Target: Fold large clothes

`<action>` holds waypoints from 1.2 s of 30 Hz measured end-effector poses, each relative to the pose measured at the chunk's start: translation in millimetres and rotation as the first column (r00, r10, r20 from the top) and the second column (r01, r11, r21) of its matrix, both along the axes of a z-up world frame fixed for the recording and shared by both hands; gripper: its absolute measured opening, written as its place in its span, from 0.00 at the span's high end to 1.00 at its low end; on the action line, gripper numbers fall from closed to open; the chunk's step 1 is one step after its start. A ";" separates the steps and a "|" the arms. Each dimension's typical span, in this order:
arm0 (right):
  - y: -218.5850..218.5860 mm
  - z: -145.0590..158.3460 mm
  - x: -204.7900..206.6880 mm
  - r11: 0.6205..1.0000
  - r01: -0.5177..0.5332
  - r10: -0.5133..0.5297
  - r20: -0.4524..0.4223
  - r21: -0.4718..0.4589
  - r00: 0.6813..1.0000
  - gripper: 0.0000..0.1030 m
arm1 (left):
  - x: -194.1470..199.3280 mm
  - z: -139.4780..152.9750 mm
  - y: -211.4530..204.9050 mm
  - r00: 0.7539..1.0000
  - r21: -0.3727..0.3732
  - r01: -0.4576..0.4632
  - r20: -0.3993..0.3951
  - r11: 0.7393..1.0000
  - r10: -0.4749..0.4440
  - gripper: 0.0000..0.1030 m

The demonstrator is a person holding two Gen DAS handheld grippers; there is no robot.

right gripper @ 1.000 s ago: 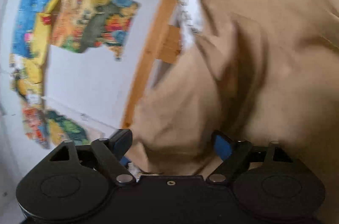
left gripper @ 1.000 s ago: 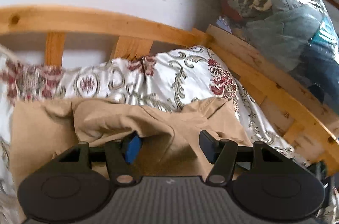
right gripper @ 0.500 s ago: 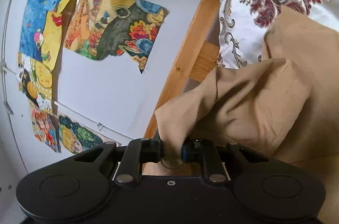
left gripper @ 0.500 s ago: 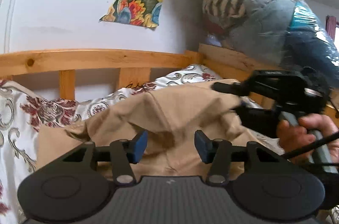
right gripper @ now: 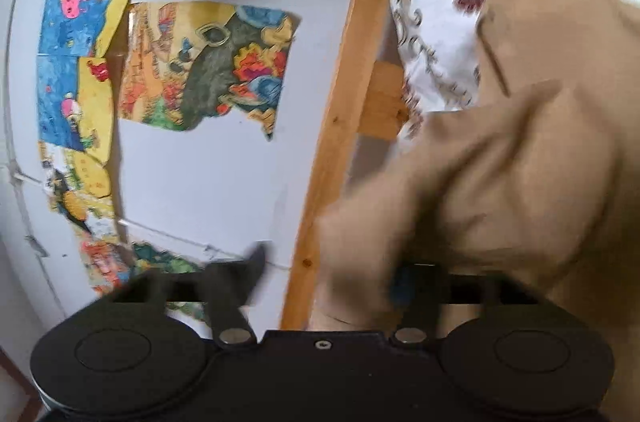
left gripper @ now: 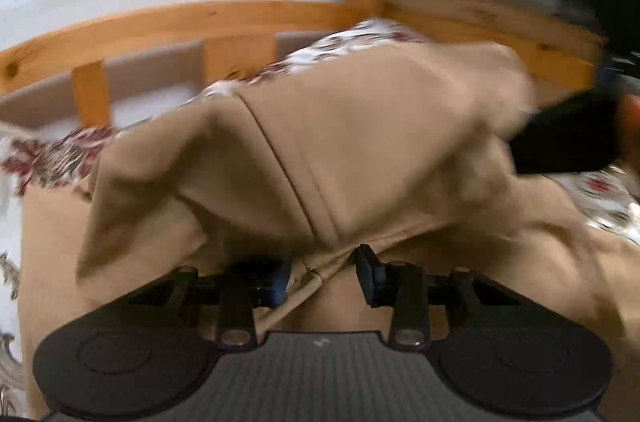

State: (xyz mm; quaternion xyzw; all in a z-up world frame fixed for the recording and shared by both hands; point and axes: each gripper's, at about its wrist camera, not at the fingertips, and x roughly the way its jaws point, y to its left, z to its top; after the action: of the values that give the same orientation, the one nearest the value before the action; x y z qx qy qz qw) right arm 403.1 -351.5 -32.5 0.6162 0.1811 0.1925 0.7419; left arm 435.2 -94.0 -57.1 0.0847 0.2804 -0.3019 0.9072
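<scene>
Both claws, left (left gripper: pixel 322 272) and right (right gripper: pixel 328 276), gape open; the tan garment (left gripper: pixel 360 142) bunched toward 12 o'clock may slump unfolded.

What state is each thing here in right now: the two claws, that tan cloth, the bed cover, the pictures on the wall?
Left gripper: open, tan cloth edge between its fingers.
Right gripper: open, blurred, cloth bunched at one finger.
Large tan cotton garment: crumpled, partly folded over itself, lying on the bed.
White floral bedspread: spread under the garment.
Colourful paper posters: torn at the edges, stuck to the wall.
</scene>
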 end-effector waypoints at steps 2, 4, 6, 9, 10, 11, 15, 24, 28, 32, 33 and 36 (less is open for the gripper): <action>8.4 -0.2 0.1 0.999 -0.035 0.035 0.008 -0.001 0.999 0.13 | 3.0 -1.7 0.8 1.000 -0.014 -0.027 -0.015 1.000 0.026 0.64; 16.7 -2.1 0.7 0.997 -0.072 0.072 -0.005 -0.004 0.997 0.13 | 2.8 -3.1 1.8 0.999 -0.013 -0.037 -0.010 0.999 0.037 0.64; 23.5 -4.5 2.3 0.994 -0.113 0.113 -0.027 -0.010 0.993 0.13 | 0.1 -4.3 3.7 0.999 -0.006 -0.032 -0.001 0.999 0.032 0.64; 31.2 -6.8 5.3 0.985 -0.173 0.174 -0.065 0.021 0.983 0.15 | -4.6 -5.9 4.0 0.999 0.003 -0.028 0.022 1.000 0.028 0.64; 31.4 -5.1 5.3 0.982 -0.183 0.185 -0.069 0.036 0.980 0.23 | -0.4 -6.7 2.7 0.999 0.014 -0.026 0.038 1.000 0.025 0.64; 31.5 -3.0 5.2 0.981 -0.189 0.191 -0.068 0.042 0.979 0.37 | -1.3 -7.5 0.2 0.998 0.030 -0.019 0.061 0.999 0.017 0.64; 24.9 6.4 6.8 0.976 -0.202 0.208 -0.075 0.085 0.975 0.77 | -13.2 -15.1 -16.7 0.981 0.151 -0.002 0.191 0.988 -0.028 0.63; 14.0 -25.3 -4.3 0.931 -0.183 0.231 -0.120 0.316 0.966 0.82 | -9.3 -34.3 -41.9 0.944 0.394 -0.001 0.305 0.919 -0.130 0.63; 2.4 -36.6 -8.4 0.937 -0.147 0.201 -0.145 0.316 0.969 0.85 | -15.1 -29.5 -21.4 0.961 0.325 0.125 0.195 0.937 -0.195 0.47; -7.8 -39.3 -9.5 0.947 -0.135 0.181 -0.140 0.292 0.973 0.85 | -25.8 -27.5 20.2 0.994 0.148 0.102 0.012 0.984 -0.105 0.42; -8.6 -40.5 -9.5 0.948 -0.137 0.182 -0.138 0.288 0.974 0.85 | -24.6 -27.0 33.7 0.995 0.061 0.070 -0.074 0.996 -0.065 0.42; -10.7 -43.1 -12.1 0.956 -0.154 0.187 -0.116 0.250 0.975 0.85 | -20.3 -26.0 77.6 0.960 -0.244 -0.100 -0.279 0.964 0.029 0.42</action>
State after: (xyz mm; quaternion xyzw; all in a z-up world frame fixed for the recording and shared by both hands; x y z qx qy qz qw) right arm 390.9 -362.1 -75.6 0.6951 0.2600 0.2330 0.6285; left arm 414.9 -16.4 -83.1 -0.0849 0.3641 -0.3144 0.8726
